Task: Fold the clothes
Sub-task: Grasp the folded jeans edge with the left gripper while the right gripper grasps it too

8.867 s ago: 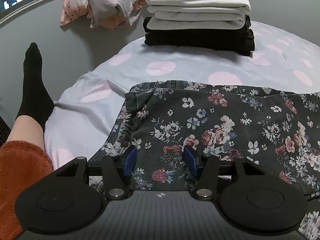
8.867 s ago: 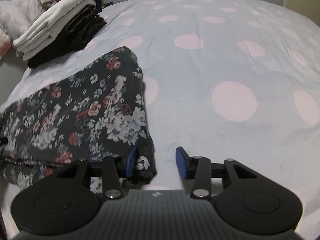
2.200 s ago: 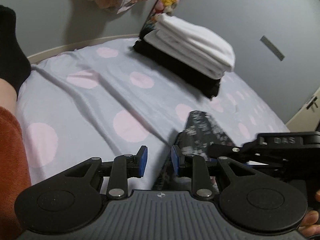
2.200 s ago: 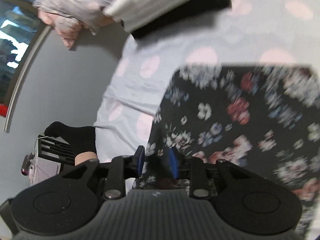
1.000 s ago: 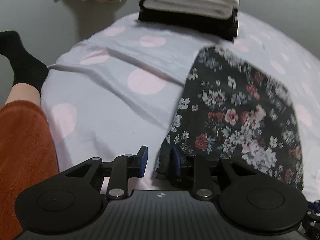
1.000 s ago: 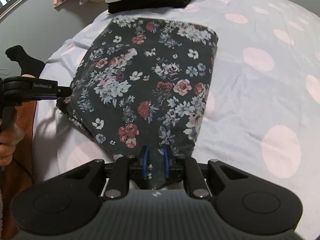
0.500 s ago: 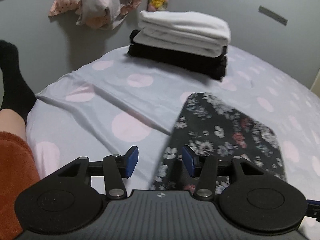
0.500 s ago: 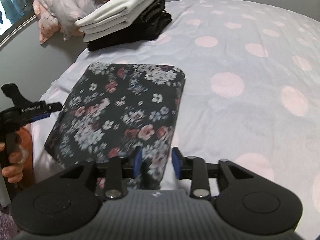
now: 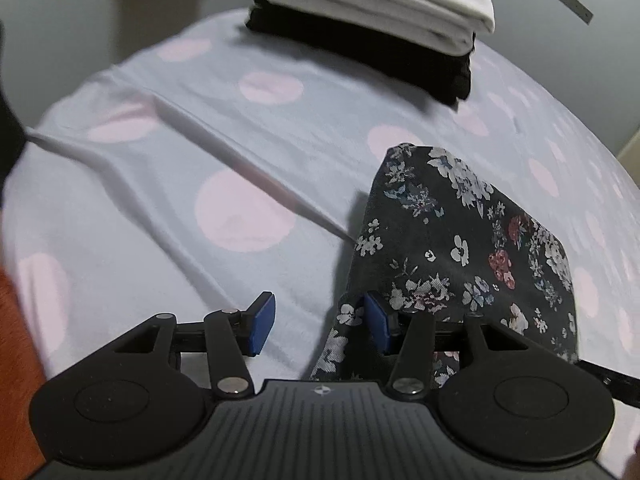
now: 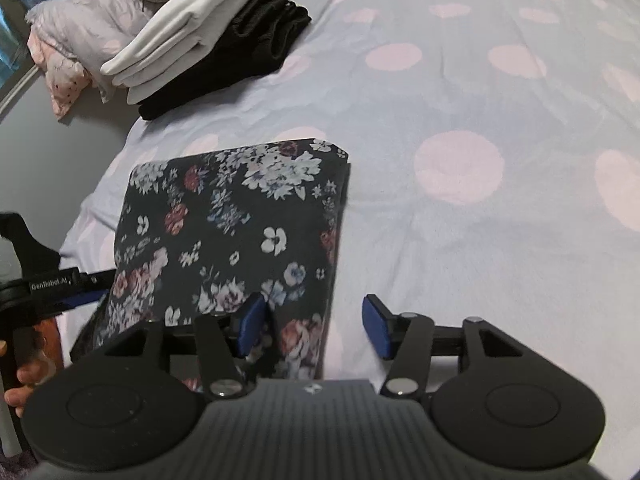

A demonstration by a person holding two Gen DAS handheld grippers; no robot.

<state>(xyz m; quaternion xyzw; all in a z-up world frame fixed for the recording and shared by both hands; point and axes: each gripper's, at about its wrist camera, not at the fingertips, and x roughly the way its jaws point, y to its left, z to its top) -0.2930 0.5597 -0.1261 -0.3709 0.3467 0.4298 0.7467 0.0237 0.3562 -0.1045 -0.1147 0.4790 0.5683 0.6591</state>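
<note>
Now the folded floral garment (image 10: 236, 216) lies flat on the polka-dot bed sheet (image 10: 480, 220), near the stack of folded clothes (image 10: 208, 40), and both my left hand-held gripper (image 9: 318, 322) and right hand-held gripper (image 10: 312, 328) have just been opening, pads clear of the cloth. My worry is its near edge between the jaws: pulling back carelessly could snag it on a pad and drag the fold undone.

You've got the floral garment (image 10: 236, 216) folded into a compact rectangle now, nearer the stacked clothes (image 10: 208, 36), and both tools, left tool (image 9: 316, 322) and right tool (image 10: 314, 326), just opened off it.
</note>
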